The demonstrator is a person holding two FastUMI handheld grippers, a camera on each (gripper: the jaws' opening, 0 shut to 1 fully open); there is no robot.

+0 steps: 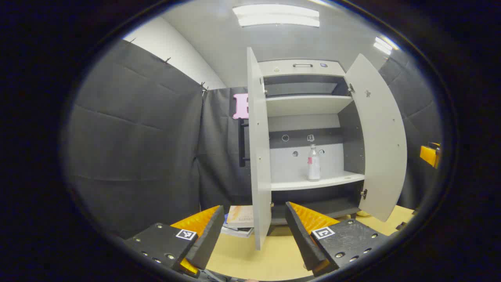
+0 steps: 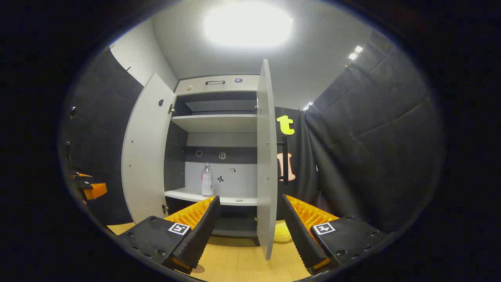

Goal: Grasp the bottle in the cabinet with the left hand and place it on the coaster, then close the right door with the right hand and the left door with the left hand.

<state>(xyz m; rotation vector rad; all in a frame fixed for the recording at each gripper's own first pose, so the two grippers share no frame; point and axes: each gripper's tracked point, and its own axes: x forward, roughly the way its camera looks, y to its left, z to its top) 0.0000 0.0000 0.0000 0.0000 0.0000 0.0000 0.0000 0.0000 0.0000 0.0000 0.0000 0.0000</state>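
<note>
A clear bottle (image 1: 313, 163) with a pale label stands upright on the lower shelf (image 1: 332, 181) of a grey cabinet whose doors are both swung wide. My left gripper (image 1: 254, 206) is open and empty, well short of the cabinet, with the left door (image 1: 258, 156) edge-on between its fingers. In the right gripper view the bottle (image 2: 207, 180) stands on the same shelf. My right gripper (image 2: 250, 197) is open and empty, facing the edge of the right door (image 2: 267, 156). A small brown disc (image 2: 199, 268), perhaps the coaster, peeks out below its left finger.
The cabinet stands on a light wooden table (image 1: 274, 254). A stack of books (image 1: 239, 221) lies left of it and a yellow object (image 2: 281, 233) sits by its base. Each door carries a dark bar handle (image 2: 285, 158) outside. Black cloth walls close in on both sides.
</note>
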